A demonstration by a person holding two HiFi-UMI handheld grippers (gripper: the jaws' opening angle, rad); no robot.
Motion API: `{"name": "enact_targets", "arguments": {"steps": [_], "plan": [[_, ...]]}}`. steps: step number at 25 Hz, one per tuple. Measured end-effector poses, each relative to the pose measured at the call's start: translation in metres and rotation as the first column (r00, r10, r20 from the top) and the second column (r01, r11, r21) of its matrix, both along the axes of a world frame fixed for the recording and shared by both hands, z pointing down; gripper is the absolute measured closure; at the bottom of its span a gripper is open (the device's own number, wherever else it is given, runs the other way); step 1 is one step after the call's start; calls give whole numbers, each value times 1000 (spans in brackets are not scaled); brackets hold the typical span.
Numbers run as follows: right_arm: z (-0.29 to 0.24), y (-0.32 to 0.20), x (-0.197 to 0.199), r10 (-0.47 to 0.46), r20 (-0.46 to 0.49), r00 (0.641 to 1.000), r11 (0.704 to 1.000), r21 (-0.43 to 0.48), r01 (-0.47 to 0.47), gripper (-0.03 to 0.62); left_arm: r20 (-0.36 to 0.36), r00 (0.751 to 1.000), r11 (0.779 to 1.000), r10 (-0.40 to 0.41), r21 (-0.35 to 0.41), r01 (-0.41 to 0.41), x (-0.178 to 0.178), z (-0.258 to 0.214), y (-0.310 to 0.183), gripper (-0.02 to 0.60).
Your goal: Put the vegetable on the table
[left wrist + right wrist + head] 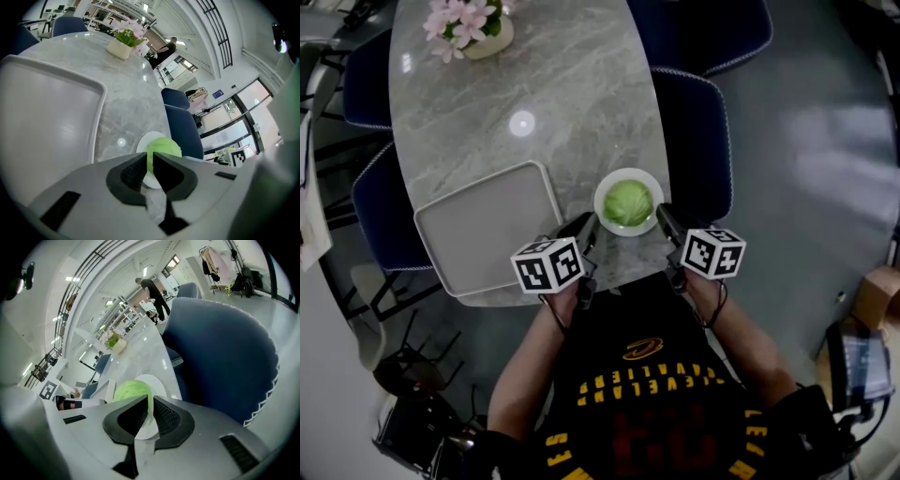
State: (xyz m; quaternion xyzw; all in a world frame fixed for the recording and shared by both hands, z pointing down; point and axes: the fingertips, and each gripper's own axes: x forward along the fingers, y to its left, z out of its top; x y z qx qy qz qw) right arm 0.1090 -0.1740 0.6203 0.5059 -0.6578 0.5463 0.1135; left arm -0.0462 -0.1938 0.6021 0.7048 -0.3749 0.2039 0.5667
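While the cabbage (628,203) sits on its plate (602,200) just ahead, left claw (589,226) and right claw (662,215) stand closed, empty

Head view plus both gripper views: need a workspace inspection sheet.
Surface: grey marble table, mostly bare.
Job's things: green cabbage on a white plate near the table's near edge.
Clutter: empty grey tray; flower pot at the far end.
Grippers: left gripper and right gripper flank the plate, jaws together, nothing held.
Cables: nothing seen on the table.
Surroundings: blue chairs; a person far off.
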Motion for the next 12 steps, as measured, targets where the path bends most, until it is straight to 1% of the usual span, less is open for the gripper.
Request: {"name": "enact_targets", "arguments": {"steps": [2, 3, 5, 6, 9, 12], "plan": [[-16, -5, -7, 10, 51, 999, 998, 60, -13, 553, -26, 1000, 999, 2, 36, -1, -1, -12, -2, 540], [-25, -7, -11, 9, 69, 998, 996, 88, -15, 591, -46, 999, 999, 4, 54, -2, -2, -20, -2, 540], [-39, -8, -20, -2, 79, 997, 992, 128, -8, 591, -91, 996, 996, 6, 85, 2, -3, -34, 0, 542], [-44, -8, -25, -10, 79, 997, 990, 142, -2, 591, -113, 994, 995, 6, 99, 6, -4, -41, 1, 581], [-61, -9, -46, -34, 95, 995, 984, 176, 16, 591, -162, 987, 991, 3, 134, 19, -11, -61, 7, 581], [-78, -12, -75, -70, 117, 991, 976, 211, 44, 591, -187, 982, 985, 1, 168, 31, -23, -78, 12, 581]]}}
